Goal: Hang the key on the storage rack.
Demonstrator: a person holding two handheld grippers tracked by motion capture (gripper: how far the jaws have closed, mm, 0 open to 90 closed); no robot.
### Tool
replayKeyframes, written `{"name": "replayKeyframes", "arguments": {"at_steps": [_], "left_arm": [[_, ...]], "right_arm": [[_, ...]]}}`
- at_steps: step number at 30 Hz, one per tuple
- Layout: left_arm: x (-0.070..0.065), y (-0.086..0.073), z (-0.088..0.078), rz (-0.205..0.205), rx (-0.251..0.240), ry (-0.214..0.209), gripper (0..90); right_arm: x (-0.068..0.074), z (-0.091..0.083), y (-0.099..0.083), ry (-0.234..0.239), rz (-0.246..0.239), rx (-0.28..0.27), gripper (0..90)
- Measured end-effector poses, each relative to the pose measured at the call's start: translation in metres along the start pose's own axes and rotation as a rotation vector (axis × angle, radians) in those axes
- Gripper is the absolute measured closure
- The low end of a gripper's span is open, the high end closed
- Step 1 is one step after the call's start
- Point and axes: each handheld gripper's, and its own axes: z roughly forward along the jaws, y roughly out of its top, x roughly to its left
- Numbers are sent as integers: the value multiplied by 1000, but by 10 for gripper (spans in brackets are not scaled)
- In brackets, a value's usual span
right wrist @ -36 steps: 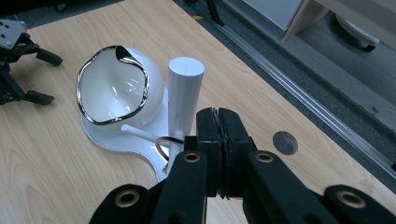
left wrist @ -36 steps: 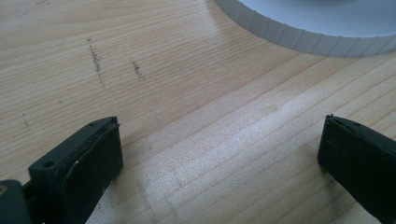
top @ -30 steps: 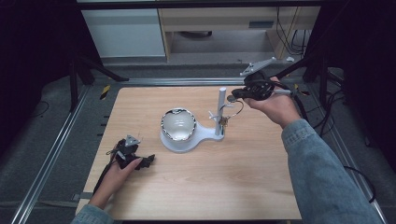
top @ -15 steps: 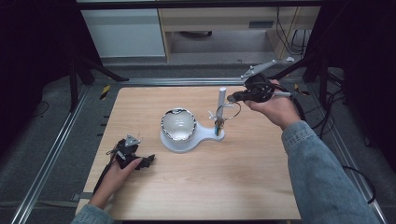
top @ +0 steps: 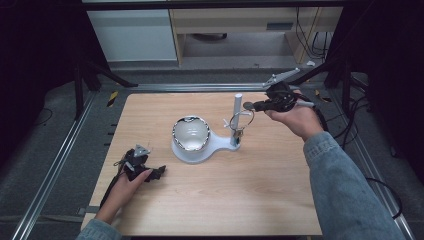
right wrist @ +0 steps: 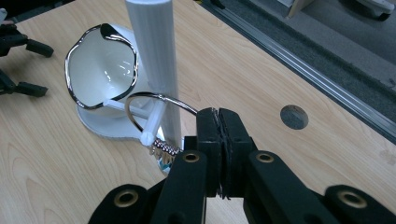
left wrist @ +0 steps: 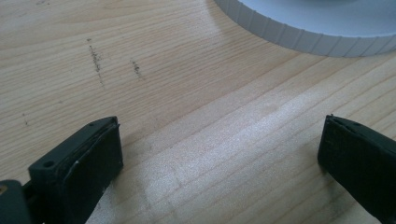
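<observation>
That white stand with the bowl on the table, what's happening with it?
A person works at a wooden table with a gripper in each hand. The right gripper is shut on a thin silver bangle that loops around a side peg of the white stand, beside the silver-rimmed bowl on its base. Small beads hang from the bangle. The left gripper rests open on the table nearer the person, holding nothing.

A pale wooden table (top: 200,200) stands on grey floor (top: 45,165); beyond, white cabinets (top: 135,35) in dim light.
</observation>
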Motion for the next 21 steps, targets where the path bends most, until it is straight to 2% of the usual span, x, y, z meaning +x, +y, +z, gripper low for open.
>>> {"name": "replayKeyframes", "arguments": {"at_steps": [10, 21], "left_arm": [[0, 0, 0, 0, 0, 0, 0], [0, 0, 0, 0, 0, 0, 0]], "right_arm": [[-6, 3, -7, 1, 23, 23, 852], [-8, 4, -15, 2, 43, 25, 821]]}}
